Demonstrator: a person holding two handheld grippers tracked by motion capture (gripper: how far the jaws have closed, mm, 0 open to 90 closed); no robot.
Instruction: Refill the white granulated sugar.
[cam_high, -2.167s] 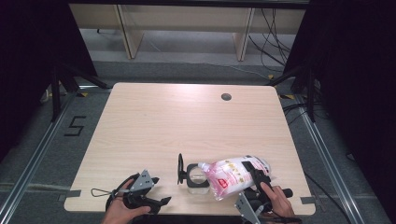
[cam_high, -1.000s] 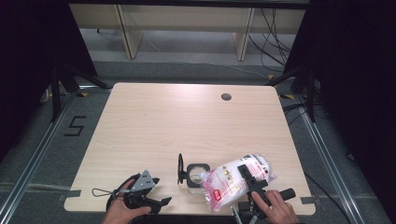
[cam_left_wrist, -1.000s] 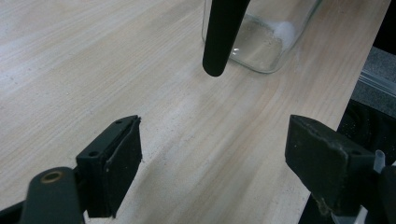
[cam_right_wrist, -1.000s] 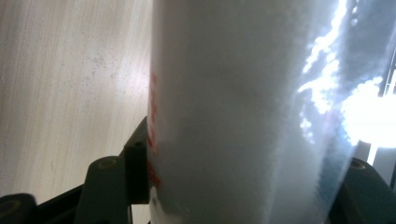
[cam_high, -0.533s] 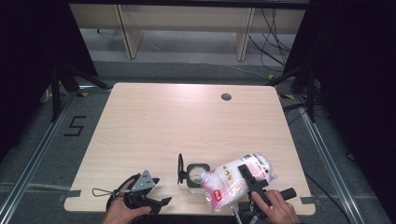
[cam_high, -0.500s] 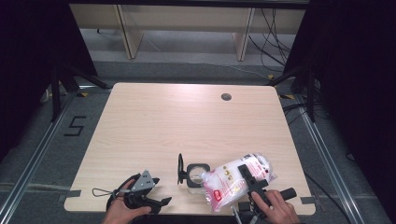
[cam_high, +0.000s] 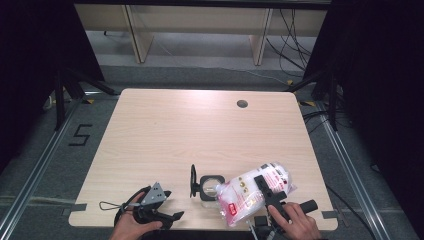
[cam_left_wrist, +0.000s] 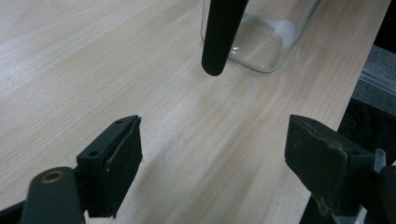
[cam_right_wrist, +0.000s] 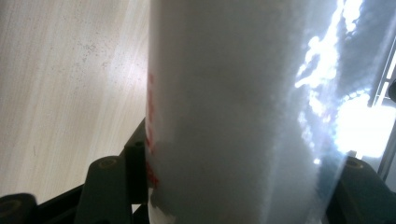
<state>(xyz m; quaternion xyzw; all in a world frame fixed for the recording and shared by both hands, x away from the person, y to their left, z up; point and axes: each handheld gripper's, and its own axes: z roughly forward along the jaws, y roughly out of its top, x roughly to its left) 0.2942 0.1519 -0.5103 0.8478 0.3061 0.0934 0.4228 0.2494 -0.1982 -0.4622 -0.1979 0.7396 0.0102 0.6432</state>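
The right tool (cam_high: 270, 192) is clamped on a white bag (cam_high: 250, 192), held tilted at the worktop's (cam_high: 200, 130) near right edge, its lower end just beside the open glass jar (cam_high: 209, 186). The left tool (cam_high: 159, 210) rests at the near left, jaws apart and empty, well apart from the bag and pointing toward the jar.

Both hands are working at the near edge of the table (cam_high: 150, 130). The left hand (cam_high: 131, 227) is holding the left gripper (cam_left_wrist: 212, 156) low, jaws standing wide apart. The right hand (cam_high: 296, 225) is keeping the right gripper (cam_high: 270, 192) clamped, jaws pointing away from that edge.
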